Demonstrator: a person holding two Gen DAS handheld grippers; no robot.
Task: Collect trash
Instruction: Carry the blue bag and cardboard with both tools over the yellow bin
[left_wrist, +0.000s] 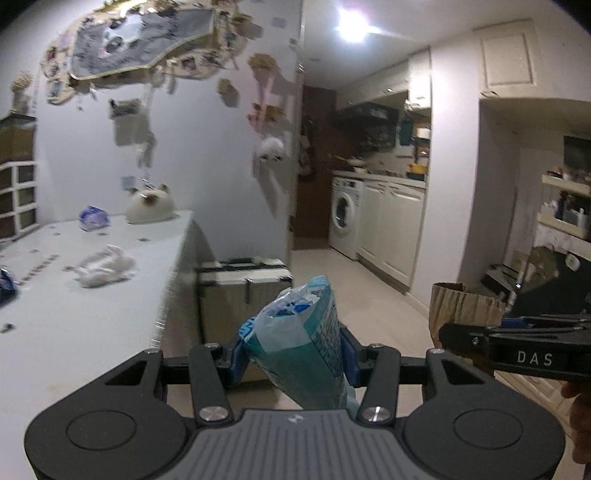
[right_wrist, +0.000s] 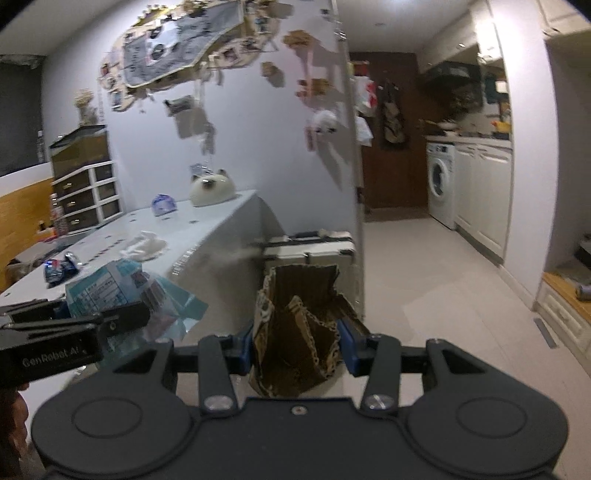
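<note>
My left gripper (left_wrist: 293, 356) is shut on a crumpled teal and white plastic package (left_wrist: 299, 343), held in the air beyond the table's end. The same package (right_wrist: 110, 291) shows at the left of the right wrist view. My right gripper (right_wrist: 297, 347) is shut on a torn piece of brown corrugated cardboard (right_wrist: 299, 325), which also appears at the right of the left wrist view as cardboard (left_wrist: 461, 308). On the white table (left_wrist: 92, 325) lie a crumpled white tissue (left_wrist: 105, 266), a blue and white wrapper (left_wrist: 94, 218) and a dark blue wrapper (right_wrist: 61, 267).
A cream cat-face figure (left_wrist: 149, 205) sits at the table's far end by the decorated wall. A silver case (left_wrist: 245, 286) stands on the floor past the table. Beyond it the tiled floor (left_wrist: 369, 295) runs to a kitchen with a washing machine (left_wrist: 345, 216). Drawers (right_wrist: 86, 195) stand at left.
</note>
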